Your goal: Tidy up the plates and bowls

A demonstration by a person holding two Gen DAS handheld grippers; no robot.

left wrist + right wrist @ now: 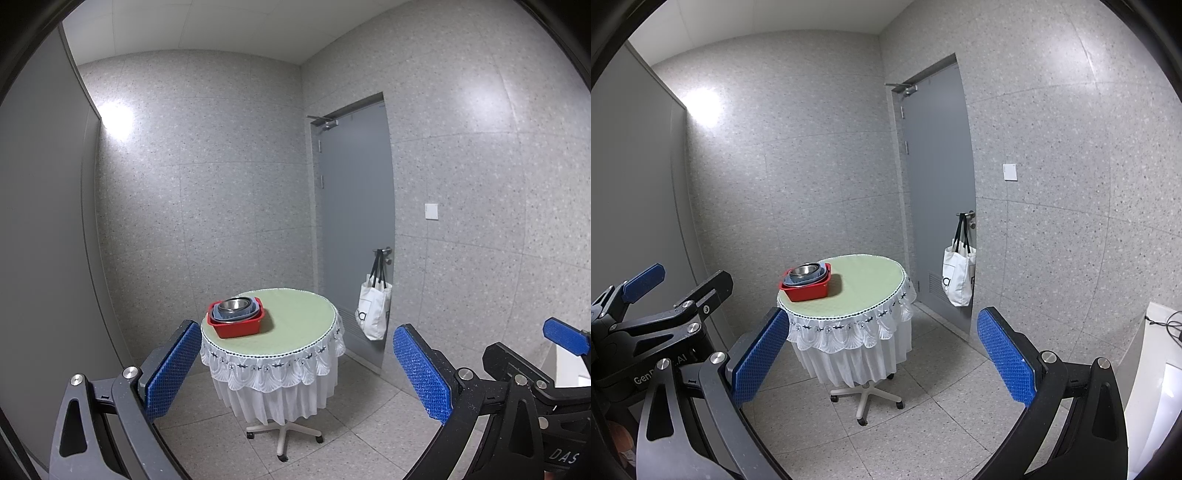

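Round table [295,325] far off carries a red tub [238,323] of bowls [234,307]; left gripper [295,373] and right gripper [882,354] gape, holding nothing.

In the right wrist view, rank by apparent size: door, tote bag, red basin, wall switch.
1. door
2. tote bag
3. red basin, close to the bag; differing camera distance makes this pair unsure
4. wall switch

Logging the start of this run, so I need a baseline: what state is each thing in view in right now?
Left tool: open, holding nothing, away from the table.
Right tool: open, holding nothing.
Red basin: upright on the table's left side, dishes nested inside.
Steel bowl: upright, on top of the stack.
Blue-grey dishes: nested under the steel bowl.
Door: shut.
Tote bag: hanging from the door handle.
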